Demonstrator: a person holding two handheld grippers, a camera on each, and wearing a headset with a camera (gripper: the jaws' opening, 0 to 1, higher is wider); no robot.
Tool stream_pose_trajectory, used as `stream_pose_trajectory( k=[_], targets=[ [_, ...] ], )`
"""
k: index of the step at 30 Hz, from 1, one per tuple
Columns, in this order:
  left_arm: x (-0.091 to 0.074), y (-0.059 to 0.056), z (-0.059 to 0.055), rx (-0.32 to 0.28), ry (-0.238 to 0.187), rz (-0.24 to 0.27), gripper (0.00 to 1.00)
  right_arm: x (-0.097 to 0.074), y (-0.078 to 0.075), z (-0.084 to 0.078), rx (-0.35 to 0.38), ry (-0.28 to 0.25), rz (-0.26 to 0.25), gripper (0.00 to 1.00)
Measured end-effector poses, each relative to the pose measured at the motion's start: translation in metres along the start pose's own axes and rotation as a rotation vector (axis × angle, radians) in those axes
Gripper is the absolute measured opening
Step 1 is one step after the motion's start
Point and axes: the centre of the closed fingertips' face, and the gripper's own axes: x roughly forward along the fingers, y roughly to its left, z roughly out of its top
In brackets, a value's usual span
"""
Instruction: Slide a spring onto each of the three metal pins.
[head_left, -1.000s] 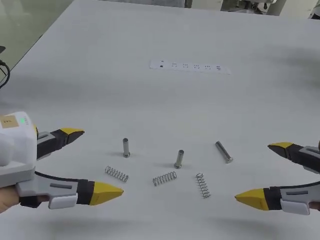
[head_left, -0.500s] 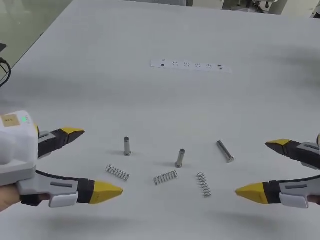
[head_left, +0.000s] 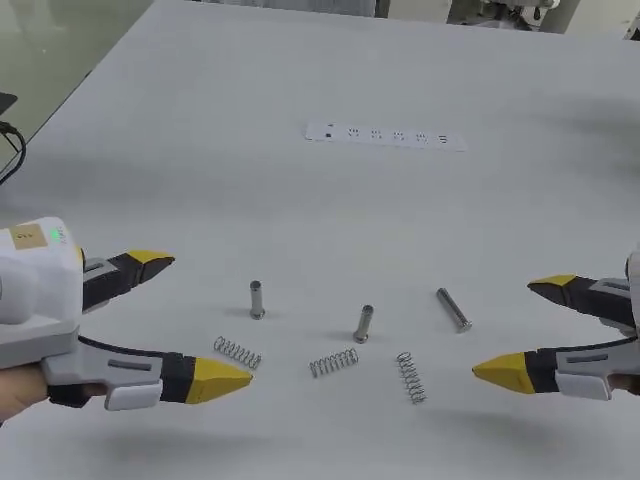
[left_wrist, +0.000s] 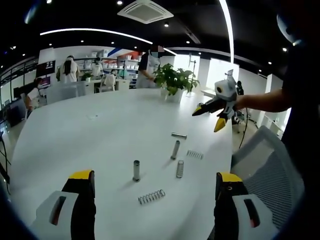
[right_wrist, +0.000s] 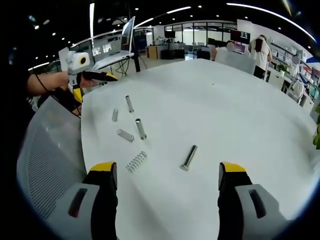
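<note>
Nothing on the table (head_left: 300, 200) has moved; left gripper (head_left: 210, 318) and right gripper (head_left: 502, 329) hover wide open as before, near its front edge. Three springs (head_left: 333, 362) lie between them, just in front of three pins (head_left: 364, 322), two upright, one flat. Springs look light, squashy and prone to rolling, so pinch mid-coil softly. Pin ends too small to read.

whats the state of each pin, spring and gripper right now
left pin, standing upright, no spring on it
middle pin, standing upright, no spring on it
right pin, lying on its side, no spring on it
left spring, lying loose, on no pin
middle spring, lying loose, on no pin
right spring, lying loose, on no pin
left gripper, fingers open, empty
right gripper, fingers open, empty
</note>
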Motion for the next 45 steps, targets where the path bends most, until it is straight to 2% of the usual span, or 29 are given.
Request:
stream_pose_trajectory(
  k=[5,15,24,26,32,35,40,41,45],
  targets=[
    [0.001,0.003,-0.008,-0.006,0.021,0.002,0.98,0.004,-0.004,0.001,-0.012,0.017,0.001,0.80],
    [0.001,0.004,-0.006,-0.010,0.015,0.000,0.98,0.014,-0.011,0.007,-0.012,0.037,0.004,0.76],
    [0.000,0.003,-0.009,-0.011,0.022,-0.003,0.97,0.028,-0.021,0.011,-0.017,0.088,0.001,0.70],
    [0.000,0.003,-0.010,-0.012,0.025,-0.003,0.97,0.030,-0.023,0.009,-0.008,0.124,-0.003,0.66],
    [-0.001,0.005,-0.010,-0.014,0.025,-0.001,0.97,0.036,-0.025,0.012,-0.014,0.126,0.007,0.61],
    [-0.001,0.006,-0.010,-0.013,0.019,0.004,0.96,0.038,-0.026,0.009,-0.007,0.150,0.008,0.57],
    [0.000,0.005,-0.012,-0.015,0.024,0.001,0.96,0.045,-0.029,0.007,0.004,0.161,0.011,0.54],
    [0.000,0.005,-0.012,-0.016,0.023,0.000,0.96,0.046,-0.029,0.004,0.011,0.184,0.004,0.53],
    [0.001,0.002,-0.014,-0.016,0.028,-0.006,0.96,0.054,-0.032,0.004,0.024,0.193,0.004,0.50]
  ],
)
